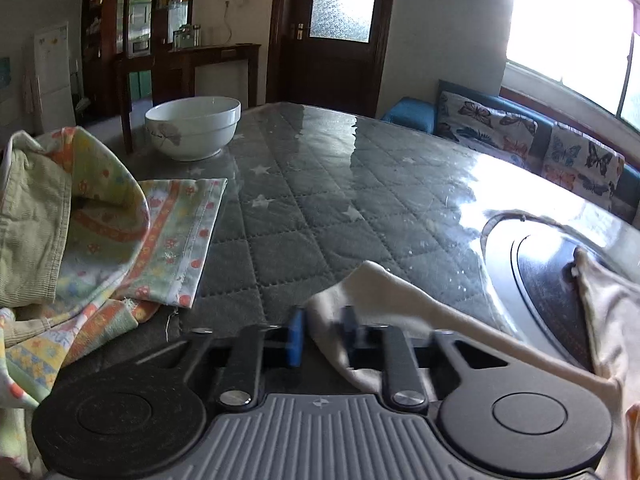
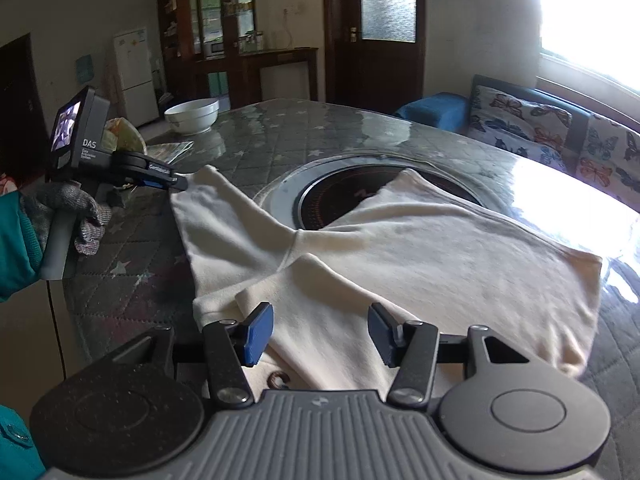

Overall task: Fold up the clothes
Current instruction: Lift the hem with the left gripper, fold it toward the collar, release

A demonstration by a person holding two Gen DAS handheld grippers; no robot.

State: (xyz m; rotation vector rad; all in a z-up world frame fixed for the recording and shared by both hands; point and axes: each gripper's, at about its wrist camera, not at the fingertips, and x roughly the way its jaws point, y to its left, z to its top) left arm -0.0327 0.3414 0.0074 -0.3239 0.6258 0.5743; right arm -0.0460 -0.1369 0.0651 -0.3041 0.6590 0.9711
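Cream garment (image 2: pixel 420 248) spread flat on worktop (image 2: pixel 360 136), partly over round black hob (image 2: pixel 344 192), long axis left-right. Left hand-held gripper (image 1: pixel 322 336) clamped on its left corner. Right hand-held gripper (image 2: pixel 320 334) open above near edge.

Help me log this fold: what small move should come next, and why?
Probably close the right gripper on the cream garment's near edge. Its jaws stand open over that cloth, while the left gripper is already shut on a far corner. With both corners held, the cloth can be lifted and folded over.
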